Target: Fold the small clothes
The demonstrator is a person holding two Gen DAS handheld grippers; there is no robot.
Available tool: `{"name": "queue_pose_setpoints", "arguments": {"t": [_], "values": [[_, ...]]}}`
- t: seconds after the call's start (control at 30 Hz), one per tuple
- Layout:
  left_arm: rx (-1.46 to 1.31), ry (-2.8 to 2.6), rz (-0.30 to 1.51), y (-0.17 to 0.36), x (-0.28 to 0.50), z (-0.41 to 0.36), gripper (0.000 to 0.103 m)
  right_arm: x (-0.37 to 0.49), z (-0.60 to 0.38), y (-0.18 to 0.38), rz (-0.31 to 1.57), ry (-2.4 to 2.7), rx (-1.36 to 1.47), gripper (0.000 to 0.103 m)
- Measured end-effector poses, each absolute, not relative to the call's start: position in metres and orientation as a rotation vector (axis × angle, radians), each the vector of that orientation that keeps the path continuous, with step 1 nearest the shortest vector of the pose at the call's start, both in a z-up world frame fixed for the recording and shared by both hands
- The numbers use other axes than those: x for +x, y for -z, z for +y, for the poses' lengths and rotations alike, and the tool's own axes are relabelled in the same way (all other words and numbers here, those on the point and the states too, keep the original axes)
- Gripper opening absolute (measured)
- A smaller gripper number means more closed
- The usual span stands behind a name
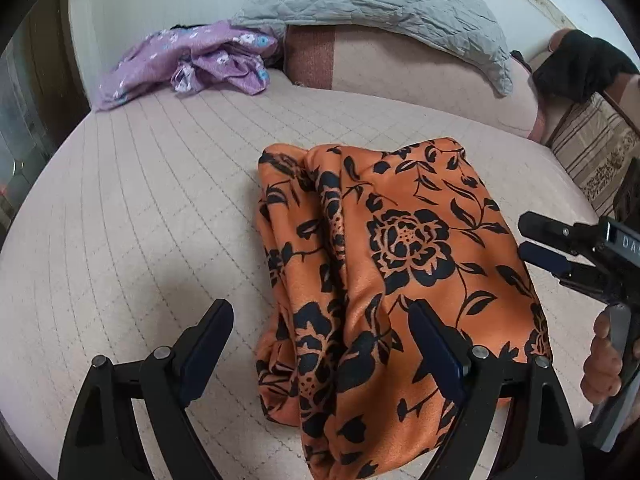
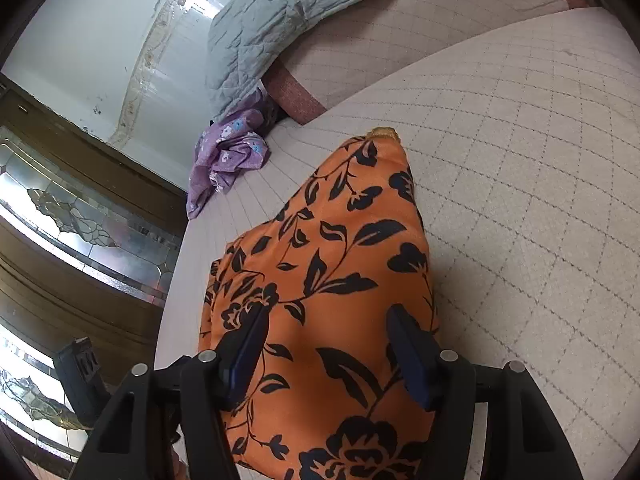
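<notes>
Left wrist view: orange floral garment [image 1: 392, 280] cut off below; both grippers' jaws apart, empty.

Folded floral garment [image 1: 384, 280] lies on the quilted bed cover [image 1: 140, 220], roughly mid-bed. Left gripper [image 1: 320, 344] hangs over its near end, one finger above bare cover to the left, the other above the cloth. Right gripper [image 1: 536, 240] comes in from the right edge, just beside the garment (a hand [image 1: 604, 360] below it). Crumpled flowered cloth [image 1: 188, 60] sits far back left, well apart. Behind it to the right, a pillow [image 1: 376, 8] on a bolster [image 1: 400, 80]. In the right wrist view, the right gripper [image 2: 328, 352] hovers above the garment [image 2: 340, 280], window [image 2: 80, 220] to the left.
</notes>
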State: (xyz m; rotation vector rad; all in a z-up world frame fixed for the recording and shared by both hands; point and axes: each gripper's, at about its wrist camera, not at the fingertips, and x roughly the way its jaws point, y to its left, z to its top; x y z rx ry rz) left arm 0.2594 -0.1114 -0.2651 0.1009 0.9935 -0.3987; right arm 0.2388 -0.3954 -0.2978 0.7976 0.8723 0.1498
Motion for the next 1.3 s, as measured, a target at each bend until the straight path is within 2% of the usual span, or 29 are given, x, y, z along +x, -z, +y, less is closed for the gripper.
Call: {"name": "queue_pose_setpoints", "arguments": {"t": [1.3], "values": [[0.065, 0.441, 1.063, 0.298, 0.277, -0.124, 0.09, 0.245, -0.423, 0.334, 0.89, -0.13, 0.91, 0.067]]}}
